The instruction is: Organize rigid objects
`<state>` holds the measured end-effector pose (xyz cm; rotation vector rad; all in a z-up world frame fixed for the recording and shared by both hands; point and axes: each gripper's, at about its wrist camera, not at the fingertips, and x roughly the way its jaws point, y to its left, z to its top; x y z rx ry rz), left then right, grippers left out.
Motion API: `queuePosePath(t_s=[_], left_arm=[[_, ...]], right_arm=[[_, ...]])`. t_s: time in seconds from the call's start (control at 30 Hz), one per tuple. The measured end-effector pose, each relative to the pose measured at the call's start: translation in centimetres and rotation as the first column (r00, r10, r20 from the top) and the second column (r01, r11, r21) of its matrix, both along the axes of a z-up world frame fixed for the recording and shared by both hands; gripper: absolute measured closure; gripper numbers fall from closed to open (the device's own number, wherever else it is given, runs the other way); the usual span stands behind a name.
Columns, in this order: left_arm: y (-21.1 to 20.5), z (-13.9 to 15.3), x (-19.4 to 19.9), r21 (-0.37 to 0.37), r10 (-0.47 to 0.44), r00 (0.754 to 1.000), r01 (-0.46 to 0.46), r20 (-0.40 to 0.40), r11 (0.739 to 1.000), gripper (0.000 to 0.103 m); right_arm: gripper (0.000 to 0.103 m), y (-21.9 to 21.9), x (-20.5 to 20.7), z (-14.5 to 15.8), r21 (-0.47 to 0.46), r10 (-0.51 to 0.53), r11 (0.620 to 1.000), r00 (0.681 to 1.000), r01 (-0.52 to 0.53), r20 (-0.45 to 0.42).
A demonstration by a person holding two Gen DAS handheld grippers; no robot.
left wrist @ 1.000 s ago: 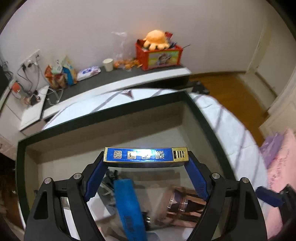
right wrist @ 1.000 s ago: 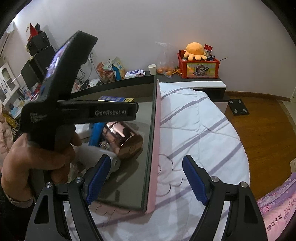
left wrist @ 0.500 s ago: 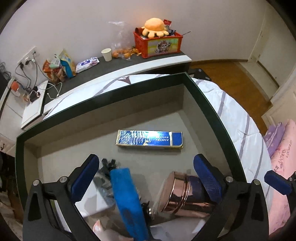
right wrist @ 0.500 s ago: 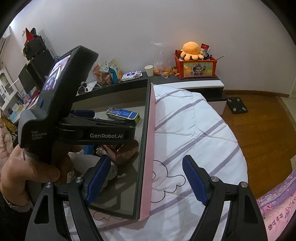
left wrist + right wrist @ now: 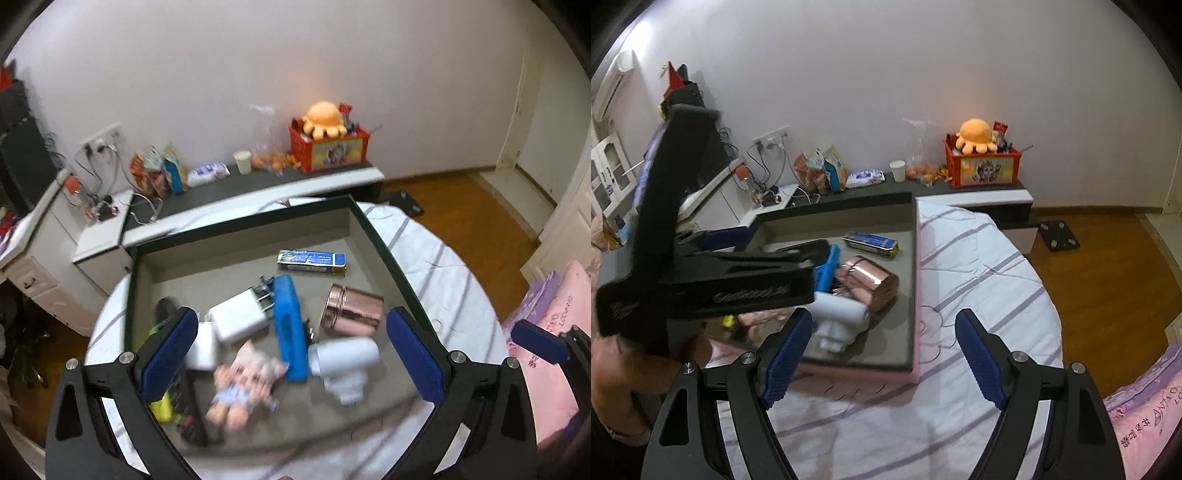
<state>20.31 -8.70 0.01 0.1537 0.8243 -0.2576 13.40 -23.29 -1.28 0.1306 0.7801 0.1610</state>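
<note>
Jaws of both grippers, left gripper (image 5: pixel 291 354) and right gripper (image 5: pixel 882 360), spread and empty; blue box (image 5: pixel 312 261) lies in tray (image 5: pixel 384 251) ahead. Next: choosing another item.

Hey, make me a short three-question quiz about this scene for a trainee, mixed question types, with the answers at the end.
1. True or false: the flat blue and gold carton lies inside the grey open-topped storage box.
2. The shiny rose-gold cylindrical canister lies (a) upright, (b) on its side, or (c) outside the box?
3. Fill in: the left gripper holds ____ between its blue pads.

Key: 1 true; 2 b; 3 nothing, its jaws stand wide open above the box, as do those of the right gripper.
</note>
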Motion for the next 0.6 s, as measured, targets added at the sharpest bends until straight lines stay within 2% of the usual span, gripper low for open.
queuePosePath(t_s=[0.13,0.37,0.6], left_arm=[[2.6,2.1,-5.1,-0.026,0.037,0.997,-0.035,0.066,0.999,0.000],[7.2,3.7,-12.6,-0.063,0.117,0.983,-0.109,0.139,0.992,0.000],[9.6,3.3,-17.2,-0.068,0.186,0.972,-0.178,0.142,0.982,0.000]], right_arm=[[0.022,1.5,-3.0,1.3,-0.009,0.016,1.000,0.999,-0.015,0.037],[0.022,4.3,-7.2,2.1,-0.022,0.048,0.999,0.996,-0.046,0.069],[0.022,6.3,-10.2,1.5,-0.030,0.067,0.997,0.996,-0.065,0.055]])
